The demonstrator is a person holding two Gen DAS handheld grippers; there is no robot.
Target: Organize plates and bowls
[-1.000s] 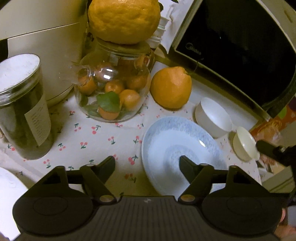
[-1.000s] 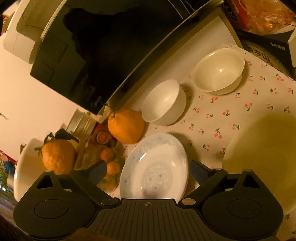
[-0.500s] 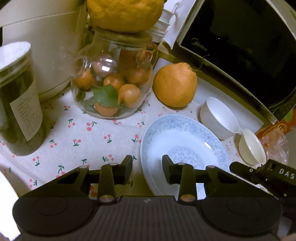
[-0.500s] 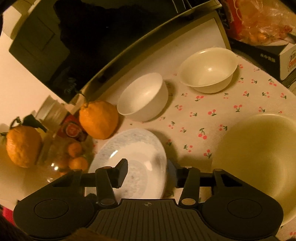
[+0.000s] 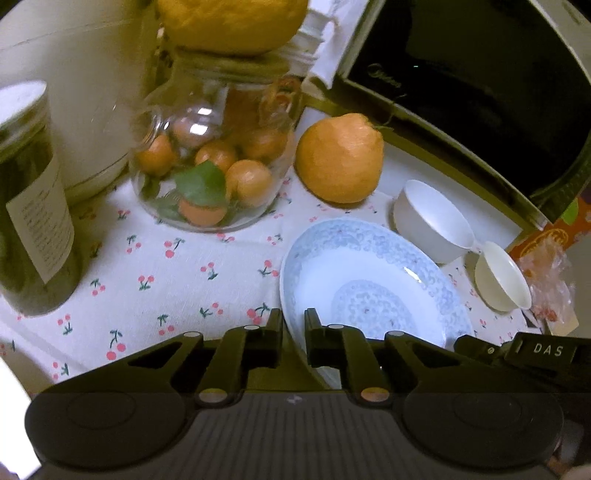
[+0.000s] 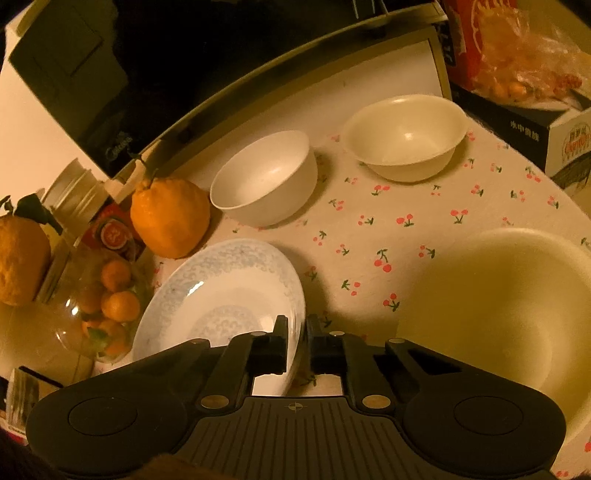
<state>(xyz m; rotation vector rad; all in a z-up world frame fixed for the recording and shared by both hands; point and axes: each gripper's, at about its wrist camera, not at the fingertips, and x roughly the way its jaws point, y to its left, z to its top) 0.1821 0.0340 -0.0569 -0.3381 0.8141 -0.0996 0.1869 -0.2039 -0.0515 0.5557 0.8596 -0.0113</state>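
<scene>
1. Pinching the blue-patterned plate (image 5: 369,280) from both sides: my left gripper (image 5: 293,332) has its two fingers drawn in close with the plate's near rim between them, and my right gripper (image 6: 295,339) is clamped the same way on the opposite rim (image 6: 221,295)
2. It sits on a white tablecloth (image 6: 406,229) printed with small red cherries; whether it is lifted off the cloth I cannot tell
3. Just beyond it a white bowl (image 6: 266,177) stands upright, and beside that a cream bowl (image 6: 402,136); a larger pale bowl (image 6: 498,306) sits near my right gripper
4. A big orange citrus fruit (image 5: 340,158) rests between the plate and a dark-doored microwave (image 5: 480,92) at the back
5. On the left, a glass jar of small oranges (image 5: 210,166) carries another large citrus (image 5: 232,22) on its lid, next to a labelled dark jar (image 5: 33,206) and a white appliance (image 5: 74,74)
6. At the far right stand a printed box (image 6: 535,129) and a bag of orange snacks (image 6: 517,55); the light is dim and yellowish
</scene>
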